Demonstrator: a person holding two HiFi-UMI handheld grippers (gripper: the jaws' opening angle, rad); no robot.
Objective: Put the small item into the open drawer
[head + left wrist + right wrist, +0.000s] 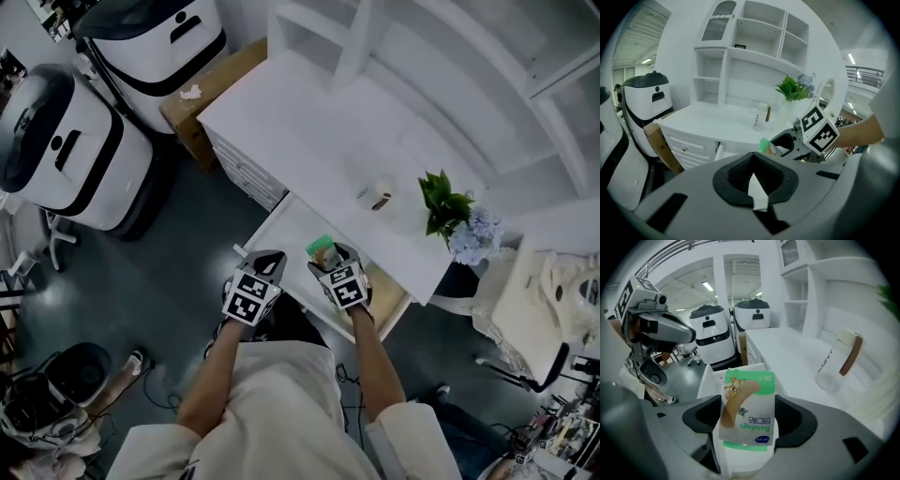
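A small green and white bandage box (747, 411) is pinched upright in my right gripper (746, 430), which is shut on it. In the head view the box (322, 250) and the right gripper (330, 260) hang over the open white drawer (291, 230) below the desk top. My left gripper (270, 260) sits at the drawer's near left edge, apart from the box. Its jaws (754, 187) are shut with nothing in them. The left gripper view shows the box (766, 145) and the right gripper (787, 143) ahead on the right.
On the white desk (300, 122) stand a clear bottle with a brown strap (374, 197) and a potted plant with pale flowers (448, 211). Shelves rise behind the desk. A cardboard box (211, 89) and two white robots (66, 150) stand on the floor to the left.
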